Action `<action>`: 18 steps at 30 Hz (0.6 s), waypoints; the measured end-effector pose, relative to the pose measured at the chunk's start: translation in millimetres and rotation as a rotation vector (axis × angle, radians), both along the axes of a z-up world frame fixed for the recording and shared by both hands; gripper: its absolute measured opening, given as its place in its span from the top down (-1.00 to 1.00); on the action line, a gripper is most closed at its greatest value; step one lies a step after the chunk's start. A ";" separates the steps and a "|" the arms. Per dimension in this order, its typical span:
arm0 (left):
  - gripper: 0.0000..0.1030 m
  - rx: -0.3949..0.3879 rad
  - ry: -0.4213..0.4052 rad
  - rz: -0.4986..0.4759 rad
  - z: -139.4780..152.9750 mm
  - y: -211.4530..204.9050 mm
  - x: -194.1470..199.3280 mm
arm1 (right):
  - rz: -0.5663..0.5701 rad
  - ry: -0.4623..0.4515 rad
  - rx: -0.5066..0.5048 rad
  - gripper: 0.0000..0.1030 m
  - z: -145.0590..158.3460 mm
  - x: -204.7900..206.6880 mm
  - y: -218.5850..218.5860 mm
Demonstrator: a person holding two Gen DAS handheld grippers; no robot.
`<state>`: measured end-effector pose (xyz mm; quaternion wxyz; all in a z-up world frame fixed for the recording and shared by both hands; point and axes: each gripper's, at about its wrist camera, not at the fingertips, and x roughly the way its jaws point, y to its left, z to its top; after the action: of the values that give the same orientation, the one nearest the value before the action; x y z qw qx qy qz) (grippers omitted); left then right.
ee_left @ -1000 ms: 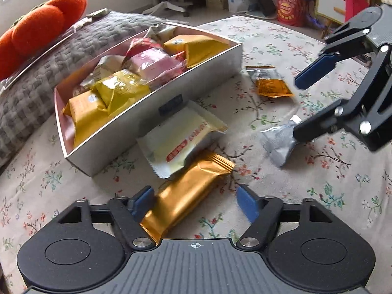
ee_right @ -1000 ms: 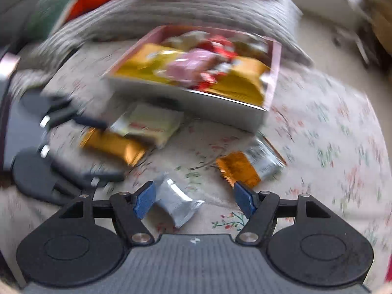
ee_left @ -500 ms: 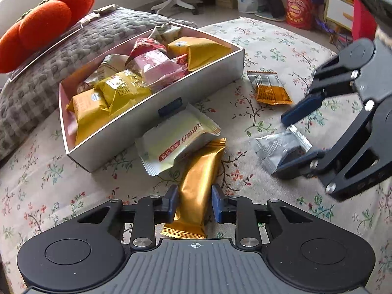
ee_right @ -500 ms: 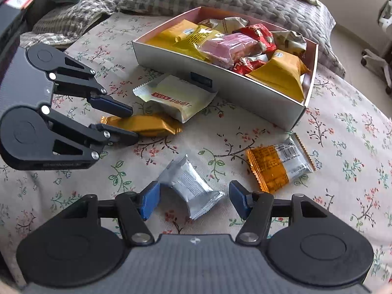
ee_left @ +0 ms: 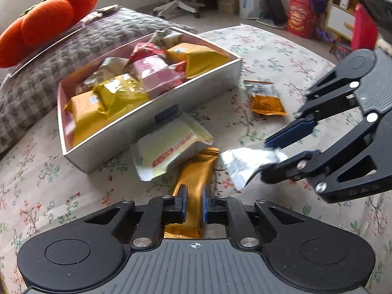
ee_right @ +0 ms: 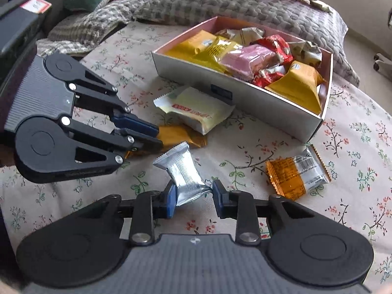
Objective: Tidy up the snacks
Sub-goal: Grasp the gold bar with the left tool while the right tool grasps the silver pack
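Observation:
My left gripper (ee_left: 194, 202) is shut on a gold snack bar (ee_left: 196, 171) lying on the floral cloth; it also shows in the right wrist view (ee_right: 159, 136) with the bar (ee_right: 181, 136). My right gripper (ee_right: 194, 197) is closing around a silver packet (ee_right: 183, 174); the jaws are narrow, and the packet touches the left pad. It also shows in the left wrist view (ee_left: 276, 153), pinching the silver packet (ee_left: 245, 161). A white box (ee_left: 201, 98) holds several wrapped snacks. A cream packet (ee_left: 171, 147) and an orange packet (ee_left: 265, 99) lie loose.
A grey quilted pillow (ee_left: 49, 61) and an orange plush (ee_left: 46, 22) lie behind the box. The floral cloth (ee_left: 49, 183) covers the surface. Room clutter and a red bag (ee_left: 299, 17) stand far back.
My left gripper closed on the gold bar. My right gripper narrowed around the silver packet, which now stands tilted up between its fingers.

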<state>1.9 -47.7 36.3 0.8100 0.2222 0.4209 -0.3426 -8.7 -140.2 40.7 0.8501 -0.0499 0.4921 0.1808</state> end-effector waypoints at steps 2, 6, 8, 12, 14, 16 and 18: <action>0.65 0.011 -0.012 0.004 1.1 1.0 1.1 | -0.023 -0.006 -0.001 0.46 3.1 0.9 -3.7; 0.40 0.012 -0.015 0.015 0.3 0.6 2.3 | -0.100 -0.006 -0.014 0.46 3.9 4.3 -15.3; 0.33 0.015 -0.014 0.007 -2.5 -1.1 1.5 | -0.125 -0.008 -0.018 0.46 3.8 5.3 -18.1; 0.18 0.017 -0.011 -0.008 -8.4 -4.1 -0.1 | -0.138 -0.011 -0.008 0.46 4.5 5.0 -17.9; 0.14 0.025 -0.021 -0.002 -12.8 -5.8 0.6 | -0.139 -0.012 -0.005 0.46 4.8 5.3 -17.7; 0.28 0.003 -0.016 0.007 -13.9 -4.7 1.9 | -0.144 -0.012 -0.004 0.46 4.5 5.7 -17.3; 0.47 -0.013 0.006 0.020 -12.8 -4.2 2.9 | -0.152 -0.013 -0.002 0.46 4.6 6.5 -17.8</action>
<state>4.8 -51.9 23.5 0.8135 0.2115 0.4233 -0.3380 -2.2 -157.9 45.4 0.8645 -0.0145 0.4891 0.1151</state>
